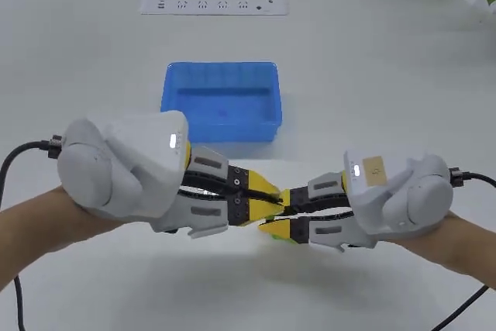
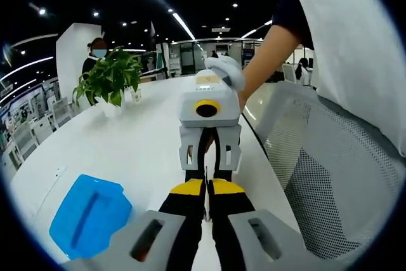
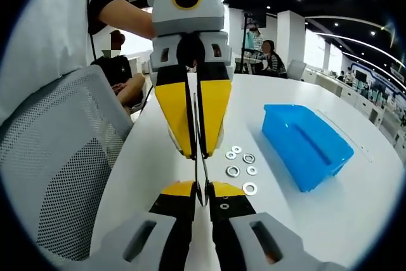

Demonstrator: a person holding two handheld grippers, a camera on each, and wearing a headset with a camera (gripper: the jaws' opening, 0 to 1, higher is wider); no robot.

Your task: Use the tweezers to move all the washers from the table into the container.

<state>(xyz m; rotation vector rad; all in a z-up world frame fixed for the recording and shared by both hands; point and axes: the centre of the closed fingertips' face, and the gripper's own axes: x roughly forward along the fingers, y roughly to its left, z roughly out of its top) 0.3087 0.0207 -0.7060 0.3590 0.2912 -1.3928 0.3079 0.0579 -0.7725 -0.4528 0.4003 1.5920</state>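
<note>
facing tip to tip, left gripper (image 2: 206, 186) and right gripper (image 3: 202, 190) both clamp their jaws on the tweezers (image 3: 198, 172).

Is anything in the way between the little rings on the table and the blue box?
No. In the right gripper view the washers lie on the bare table beside the blue container, and nothing visible stands between them.
</note>
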